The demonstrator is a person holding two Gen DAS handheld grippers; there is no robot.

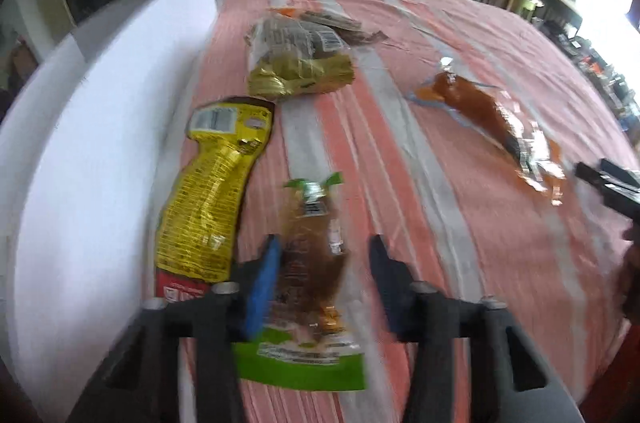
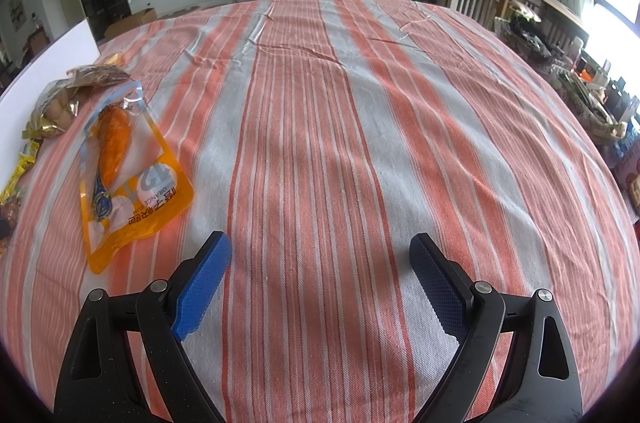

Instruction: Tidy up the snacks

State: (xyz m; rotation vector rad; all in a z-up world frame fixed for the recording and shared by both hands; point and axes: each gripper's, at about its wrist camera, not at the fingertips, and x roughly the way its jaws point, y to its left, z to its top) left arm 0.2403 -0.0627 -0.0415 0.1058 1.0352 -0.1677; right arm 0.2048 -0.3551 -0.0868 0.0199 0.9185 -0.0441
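Observation:
My left gripper [image 1: 325,242] is shut on a clear snack pack with a green base and brown contents [image 1: 308,271], which stands lengthwise between the blue pads; this view is blurred. A yellow pack [image 1: 208,199] lies just left of it, and a gold and dark pack [image 1: 296,63] lies farther back. An orange pack holding a drumstick [image 1: 480,115] lies to the right, also in the right wrist view [image 2: 120,159]. My right gripper [image 2: 320,255] stands open over bare striped cloth, with nothing between its fingers, right of the orange pack.
A pink and grey striped cloth [image 2: 360,103] covers the whole surface. A white panel [image 1: 100,143] runs along its left side, close to the yellow pack. The gold pack [image 2: 52,111] and other wrappers sit at the far left. Chairs and cluttered shelves stand beyond the right edge.

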